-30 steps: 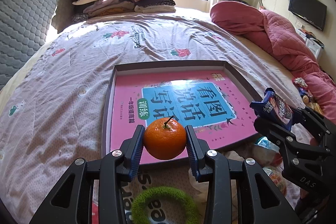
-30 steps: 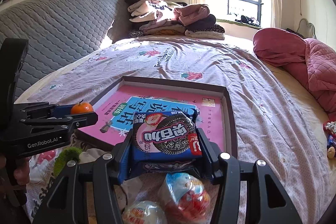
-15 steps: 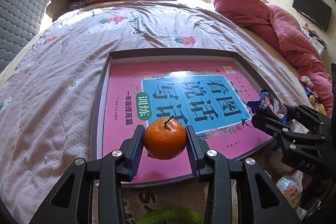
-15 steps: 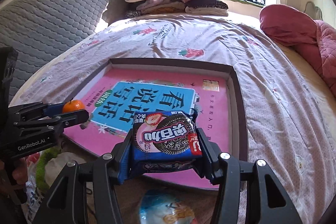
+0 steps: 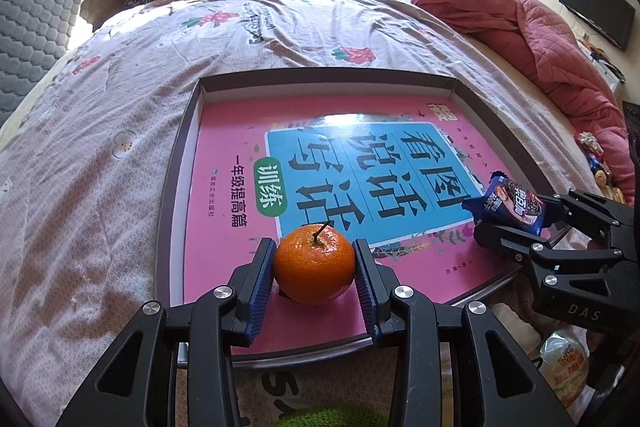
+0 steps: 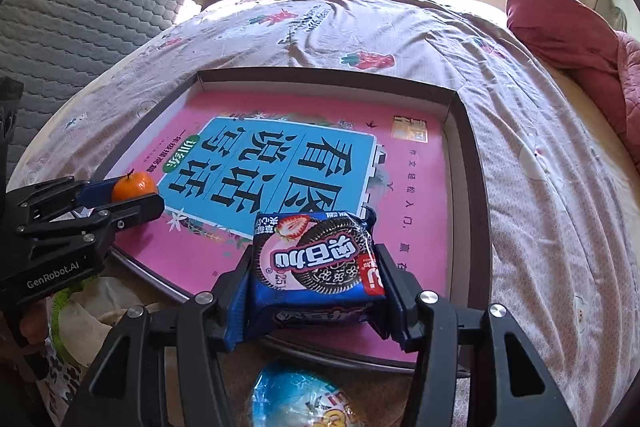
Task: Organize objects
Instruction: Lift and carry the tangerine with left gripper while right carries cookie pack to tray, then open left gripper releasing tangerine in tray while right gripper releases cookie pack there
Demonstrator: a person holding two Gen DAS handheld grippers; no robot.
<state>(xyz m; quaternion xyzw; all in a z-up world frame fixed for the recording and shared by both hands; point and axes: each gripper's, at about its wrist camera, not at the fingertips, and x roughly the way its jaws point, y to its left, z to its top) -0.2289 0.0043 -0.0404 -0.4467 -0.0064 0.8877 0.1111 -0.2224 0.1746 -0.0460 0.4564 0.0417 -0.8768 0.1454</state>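
The left tool [image 5: 314, 269] grips a small round orange tangerine [image 5: 314, 269] by its sides, low centre of frame, over the pink book [image 5: 248, 187] in the shallow dark tray [image 5: 176, 163]: probably firm but bruisable. At right, the right tool [image 6: 316, 277] clamps a light, crushable blue cookie packet [image 6: 316, 259], level above the tray's near edge.

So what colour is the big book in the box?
Pink book with a blue title panel, clearest in the left wrist view.

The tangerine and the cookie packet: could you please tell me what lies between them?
Only the pink book cover inside the tray lies between the tangerine and cookie packet; the left wrist view shows it.
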